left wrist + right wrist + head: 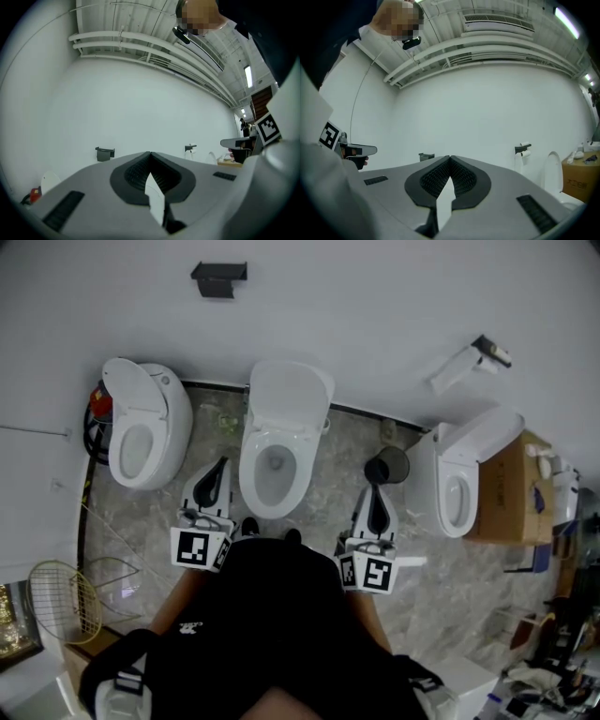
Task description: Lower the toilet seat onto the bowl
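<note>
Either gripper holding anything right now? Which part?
Nothing is held. The left gripper and right gripper both have their fingers shut together, nothing between them, either side of the middle toilet.

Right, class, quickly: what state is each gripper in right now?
Left gripper: jaws closed, holding nothing.
Right gripper: jaws closed, holding nothing.

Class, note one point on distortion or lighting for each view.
Head view: wide-angle curves the wall's base behind the middle toilet; corners dim. Left gripper view: fisheye, black corners, ceiling pipes bowed. Right gripper view: same black rim; ceiling lamp glares.
</note>
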Demonstrator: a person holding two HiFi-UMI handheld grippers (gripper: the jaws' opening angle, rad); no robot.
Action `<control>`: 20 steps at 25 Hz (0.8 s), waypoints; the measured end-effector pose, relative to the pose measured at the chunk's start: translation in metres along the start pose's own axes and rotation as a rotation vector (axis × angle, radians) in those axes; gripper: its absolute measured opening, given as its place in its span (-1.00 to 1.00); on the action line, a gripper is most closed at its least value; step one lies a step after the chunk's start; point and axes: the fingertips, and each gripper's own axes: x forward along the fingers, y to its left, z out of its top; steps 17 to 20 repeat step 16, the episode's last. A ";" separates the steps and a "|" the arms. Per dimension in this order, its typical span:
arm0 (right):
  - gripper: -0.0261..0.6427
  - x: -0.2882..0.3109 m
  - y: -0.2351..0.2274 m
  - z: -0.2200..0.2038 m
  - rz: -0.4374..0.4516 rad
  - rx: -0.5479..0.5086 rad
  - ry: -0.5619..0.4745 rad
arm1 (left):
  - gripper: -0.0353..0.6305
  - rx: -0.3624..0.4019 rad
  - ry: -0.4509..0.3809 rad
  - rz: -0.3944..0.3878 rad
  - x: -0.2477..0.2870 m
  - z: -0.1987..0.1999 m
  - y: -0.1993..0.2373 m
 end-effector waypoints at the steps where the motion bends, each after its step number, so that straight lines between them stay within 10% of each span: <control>1: -0.87 0.001 0.001 -0.001 0.000 -0.001 0.003 | -0.88 0.006 0.001 0.001 0.001 -0.001 0.001; 20: -0.87 0.010 0.000 -0.005 -0.012 -0.014 0.011 | -0.88 0.011 0.002 -0.008 0.012 -0.001 0.007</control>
